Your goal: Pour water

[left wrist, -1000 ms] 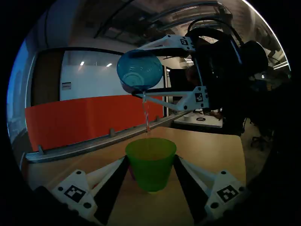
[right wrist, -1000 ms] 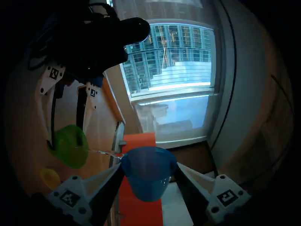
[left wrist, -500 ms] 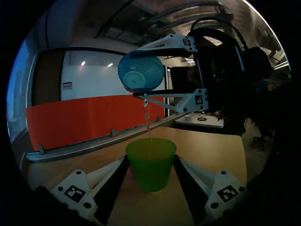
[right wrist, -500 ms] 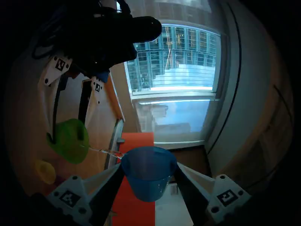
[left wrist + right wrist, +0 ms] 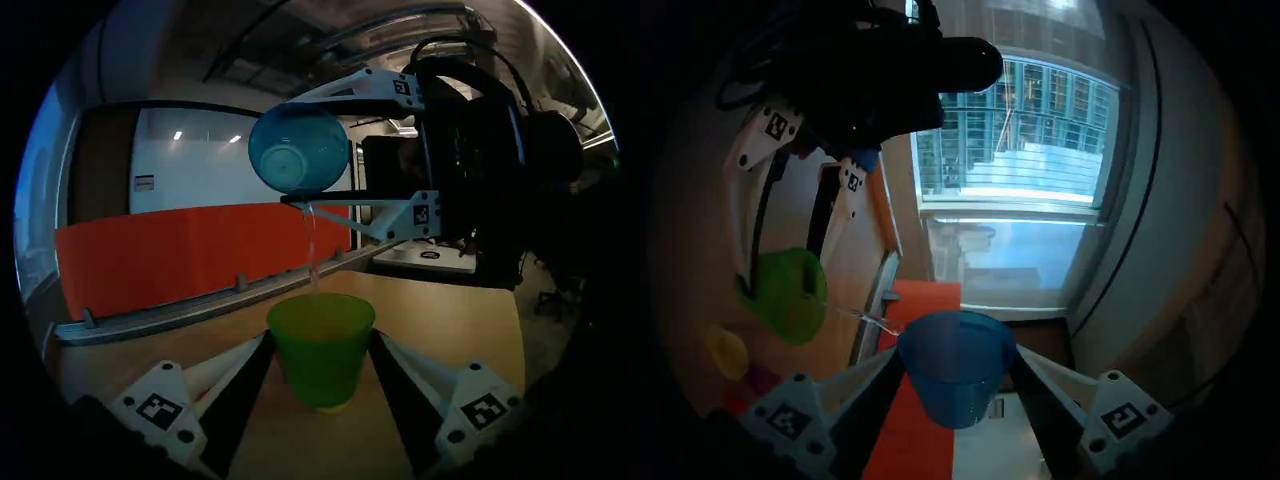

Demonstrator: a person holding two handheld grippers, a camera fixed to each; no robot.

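Water [image 5: 310, 240] is mid-pour: I see a thin stream falling from the lip of the blue cup [image 5: 298, 150] into the green cup [image 5: 322, 356], which stands on the bench [image 5: 456, 320]. Pouring is under way, not finished; how full the green cup is I cannot tell from this low angle. Left to do, in my judgement: end the stream and right the blue cup. The right gripper [image 5: 956, 358] is raised above the green cup and rolled well over, its fingers closed on the blue cup's sides. The left gripper [image 5: 322, 340] sits low and level, fingers pressed against both sides of the green cup.
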